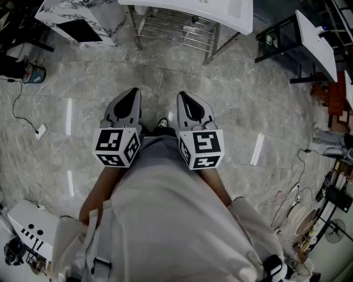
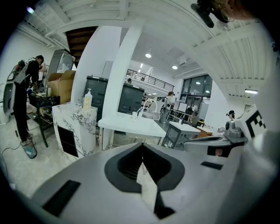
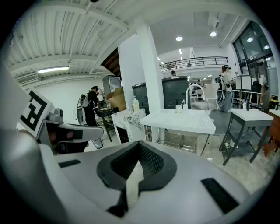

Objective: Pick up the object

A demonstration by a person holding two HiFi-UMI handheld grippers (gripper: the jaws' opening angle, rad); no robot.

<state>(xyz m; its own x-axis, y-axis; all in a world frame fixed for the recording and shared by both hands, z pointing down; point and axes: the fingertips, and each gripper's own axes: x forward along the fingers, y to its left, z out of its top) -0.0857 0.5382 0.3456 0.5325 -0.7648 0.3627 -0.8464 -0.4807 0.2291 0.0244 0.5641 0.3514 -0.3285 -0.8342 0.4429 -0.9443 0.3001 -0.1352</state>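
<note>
L hand-held gripper, R hand-held gripper shut; floor open ahead.

Grey marble floor, thin cable, perhaps its plug

Left claw, right claw beside it, marble floor, white table ahead

Bright, even indoor light, heavy fisheye bend.
Round ceiling lamps and a strip light glow white; the polished floor carries pale streaks of glare; both gripper views curve and blacken at their corners, their nearest foreground soft.
</note>
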